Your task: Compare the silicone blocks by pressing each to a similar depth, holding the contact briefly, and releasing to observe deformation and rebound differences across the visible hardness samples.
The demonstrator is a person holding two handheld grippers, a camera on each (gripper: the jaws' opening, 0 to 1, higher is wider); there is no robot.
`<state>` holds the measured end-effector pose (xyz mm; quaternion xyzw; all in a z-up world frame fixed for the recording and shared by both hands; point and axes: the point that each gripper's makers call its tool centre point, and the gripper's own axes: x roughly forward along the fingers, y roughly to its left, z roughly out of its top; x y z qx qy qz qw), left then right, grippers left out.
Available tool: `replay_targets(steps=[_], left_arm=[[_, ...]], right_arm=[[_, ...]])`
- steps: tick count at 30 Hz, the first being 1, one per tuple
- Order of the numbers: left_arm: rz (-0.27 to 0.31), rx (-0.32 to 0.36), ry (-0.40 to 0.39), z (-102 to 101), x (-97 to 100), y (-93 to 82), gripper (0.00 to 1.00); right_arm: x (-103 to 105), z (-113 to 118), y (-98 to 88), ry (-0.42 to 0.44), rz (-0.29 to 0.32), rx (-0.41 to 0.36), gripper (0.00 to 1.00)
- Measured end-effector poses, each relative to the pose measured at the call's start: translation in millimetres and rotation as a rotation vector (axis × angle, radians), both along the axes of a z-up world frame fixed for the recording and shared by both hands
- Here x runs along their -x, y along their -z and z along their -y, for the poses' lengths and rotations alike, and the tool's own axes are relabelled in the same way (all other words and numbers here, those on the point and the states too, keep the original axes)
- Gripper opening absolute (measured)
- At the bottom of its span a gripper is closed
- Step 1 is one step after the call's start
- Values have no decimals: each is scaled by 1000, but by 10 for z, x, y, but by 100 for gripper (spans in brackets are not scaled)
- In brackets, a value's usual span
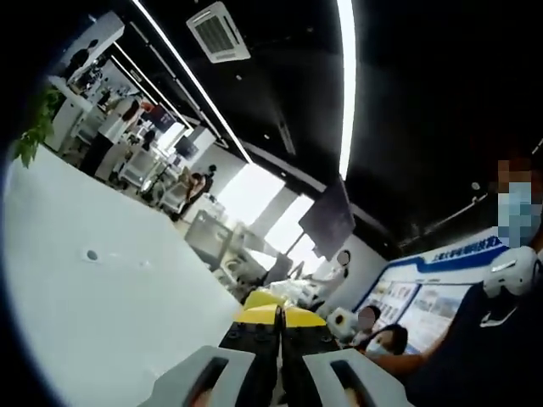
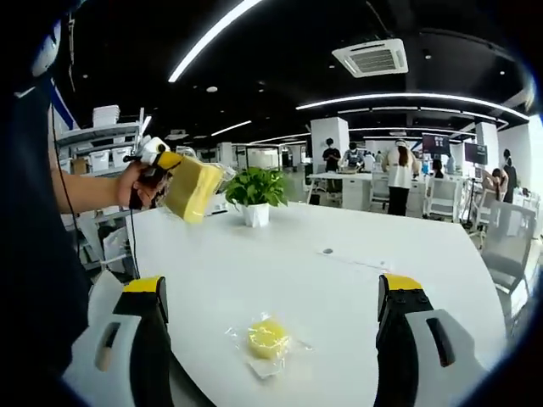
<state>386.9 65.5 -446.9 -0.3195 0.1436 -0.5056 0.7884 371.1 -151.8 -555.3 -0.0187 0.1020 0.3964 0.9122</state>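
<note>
Resting on the white round table, a small yellow silicone block in a clear plastic wrapper is framed between the widely parted jaws of the right gripper, untouched. The left gripper, raised aside, is clenched on a larger yellow block. Pressing is judged not begun.

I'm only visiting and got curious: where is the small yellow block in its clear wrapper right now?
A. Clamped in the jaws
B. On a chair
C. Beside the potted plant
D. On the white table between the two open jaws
D: in the right gripper view the yellow block lies on the white table, untouched between the right gripper jaws, which stand wide apart.
</note>
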Motion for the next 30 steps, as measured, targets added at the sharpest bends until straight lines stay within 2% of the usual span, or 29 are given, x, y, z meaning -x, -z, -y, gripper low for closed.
replay_targets(steps=[5, 10, 15, 23, 26, 30], left_arm=[[-17, 9, -3, 12, -25, 32, 0], [-26, 14, -3, 29, -29, 40, 0], [-31, 19, -4, 27, -25, 45, 0], [-57, 31, -13, -6, -30, 139, 0], [-76, 31, -19, -21, -38, 226, 0], [-126, 35, -35, -56, -54, 450, 0]], right_arm=[[61, 189, 294, 64, -18, 42, 97], [112, 374, 458, 122, -24, 40, 97], [116, 483, 553, 152, -35, 42, 97], [115, 498, 641, 162, -44, 57, 97], [123, 486, 665, 162, -50, 55, 97], [129, 464, 695, 159, -54, 54, 97]])
